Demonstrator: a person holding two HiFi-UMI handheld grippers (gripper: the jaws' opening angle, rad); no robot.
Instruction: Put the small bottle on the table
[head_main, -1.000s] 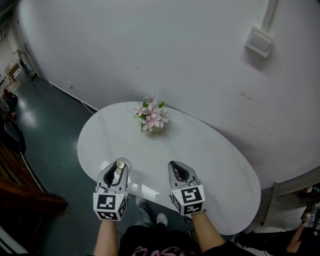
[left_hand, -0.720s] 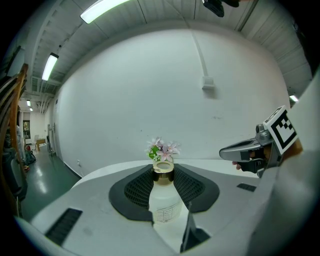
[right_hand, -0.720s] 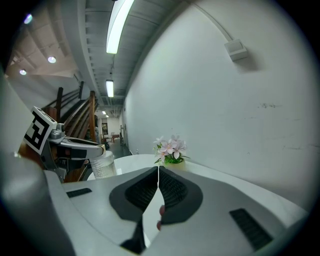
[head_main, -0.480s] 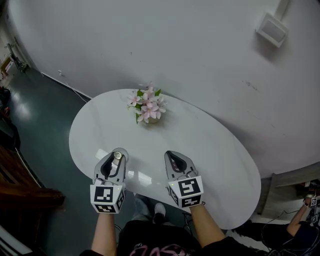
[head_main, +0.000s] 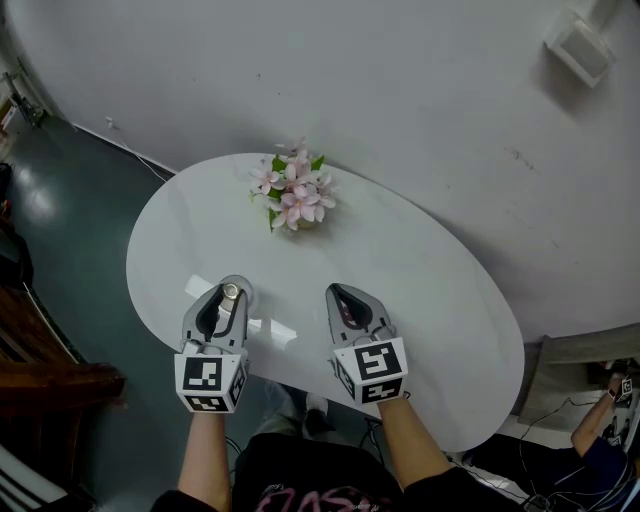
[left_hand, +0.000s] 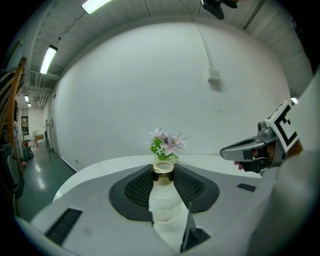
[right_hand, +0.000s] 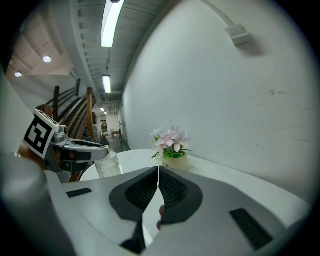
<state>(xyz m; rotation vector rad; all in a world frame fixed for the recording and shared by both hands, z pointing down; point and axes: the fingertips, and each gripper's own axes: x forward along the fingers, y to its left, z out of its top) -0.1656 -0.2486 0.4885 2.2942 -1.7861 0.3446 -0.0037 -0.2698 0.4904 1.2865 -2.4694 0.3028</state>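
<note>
Because the small bottle (left_hand: 162, 200) sits right between the jaws of the left gripper (head_main: 232, 288), that is the gripper that has to do the job. Its two jaws press on the see-through bottle from both sides, just under the gold cap (left_hand: 163, 169). We see the bottle standing up straight, cap at the top, so its long way runs up and down. The white tabletop (head_main: 420, 280) lies right under it, at the near left part of the oval, close to the near edge. So we think the way to go is straight down, not sideways. We cannot tell if the bottom of the bottle already touches the tabletop, because the gripper's own body hides it in every view. If it does not touch yet, we would lower it a little more before letting the jaws come apart. We would also hold it straight so it does not tip.

The right gripper (head_main: 335, 292) is just beside the left one, over the same near part of the tabletop. Its jaws are pressed together with nothing between them. It is near the bottle but it holds nothing, so we think it can just wait.

A little pot of pink flowers (head_main: 295, 195) stands farther back, toward the wall (head_main: 400, 100), well apart from the bottle. It is not in the way of setting the bottle down.
</note>
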